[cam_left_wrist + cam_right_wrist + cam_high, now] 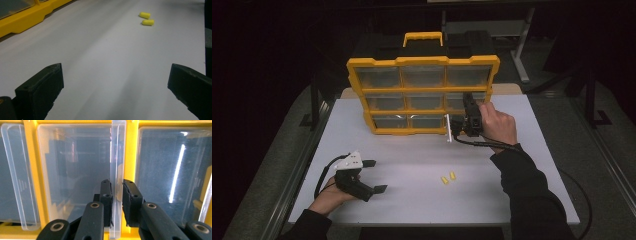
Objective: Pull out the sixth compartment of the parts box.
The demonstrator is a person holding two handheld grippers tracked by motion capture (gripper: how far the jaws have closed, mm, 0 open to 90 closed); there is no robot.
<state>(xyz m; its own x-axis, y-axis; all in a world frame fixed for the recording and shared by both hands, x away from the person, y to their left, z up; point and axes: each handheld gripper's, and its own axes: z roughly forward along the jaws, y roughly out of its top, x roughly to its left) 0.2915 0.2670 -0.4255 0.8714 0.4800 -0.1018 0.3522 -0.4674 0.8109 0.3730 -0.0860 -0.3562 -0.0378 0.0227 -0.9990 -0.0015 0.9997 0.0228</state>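
Right tongs grip clear drawer lip | left tongs open | earplugs ahead

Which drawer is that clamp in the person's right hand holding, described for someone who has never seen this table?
Find the yellow organizer case standing at the table's far side. In its bottom row, the rightmost clear drawer is the one: the right gripper pinches its front lip, and it alone sticks out toward the person.

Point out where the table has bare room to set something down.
Free: the wide strip between the yellow organizer and the left gripper, and the table's left edge beside the organizer. Crowded: around the two yellow earplugs and where the right gripper clamps the clear drawer.
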